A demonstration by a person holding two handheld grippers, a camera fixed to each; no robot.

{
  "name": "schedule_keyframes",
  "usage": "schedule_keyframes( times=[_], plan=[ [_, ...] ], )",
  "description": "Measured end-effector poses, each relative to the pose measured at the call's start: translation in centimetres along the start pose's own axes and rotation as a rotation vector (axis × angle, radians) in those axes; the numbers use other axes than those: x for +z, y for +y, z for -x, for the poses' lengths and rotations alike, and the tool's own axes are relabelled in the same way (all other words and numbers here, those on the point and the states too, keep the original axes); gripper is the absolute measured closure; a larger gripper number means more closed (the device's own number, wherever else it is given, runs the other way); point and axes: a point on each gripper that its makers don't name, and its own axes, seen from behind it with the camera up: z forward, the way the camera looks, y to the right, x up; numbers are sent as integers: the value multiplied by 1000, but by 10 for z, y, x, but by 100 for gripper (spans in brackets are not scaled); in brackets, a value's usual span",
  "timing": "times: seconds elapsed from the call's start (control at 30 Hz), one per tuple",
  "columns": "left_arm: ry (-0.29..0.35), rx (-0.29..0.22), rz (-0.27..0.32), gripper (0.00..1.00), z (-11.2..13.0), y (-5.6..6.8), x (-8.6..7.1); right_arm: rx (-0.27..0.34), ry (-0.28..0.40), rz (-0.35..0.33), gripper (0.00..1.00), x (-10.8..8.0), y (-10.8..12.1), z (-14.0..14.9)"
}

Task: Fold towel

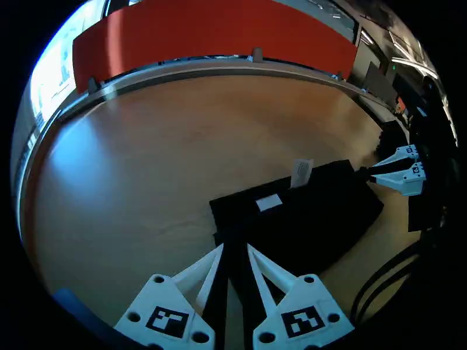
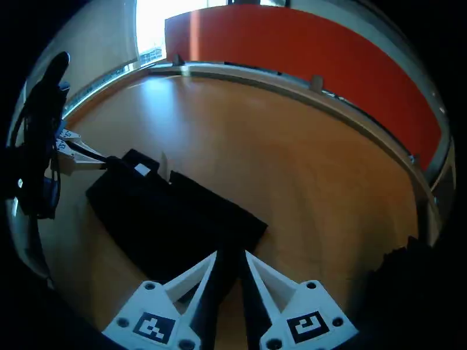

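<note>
A black towel lies folded on the wooden table, with a white tag on top and a second tag standing up at its far edge. My left gripper is shut on the towel's near corner, black cloth between its white fingers. My right gripper pinches the towel's far right corner. In the right gripper view the towel stretches from my right gripper, shut on its near end, to the left gripper holding the far left corner.
An orange panel stands behind the table's curved far rim. Black cables hang near the right. A dark bulky thing sits at the lower right of the right gripper view. A person's dark sleeve is behind the left gripper.
</note>
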Motion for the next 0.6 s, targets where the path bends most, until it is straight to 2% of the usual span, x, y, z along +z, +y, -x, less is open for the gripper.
schedule_keyframes(
  times=[0.13,0.27,0.47,0.53,0.6],
  plan=[
    [-2,2,-9,82,-4,-3,5,4,-2,28,78,7,7,-2],
    [2,8,-23,72,-11,-8,10,-4,1,59,73,11,14,-5],
    [15,24,-58,50,-22,-18,15,-9,3,93,64,16,21,-9],
    [20,26,-68,32,-25,-22,15,-2,11,103,62,17,24,-12],
    [26,26,-78,26,-28,-25,15,6,19,113,58,17,27,-15]
  ],
)
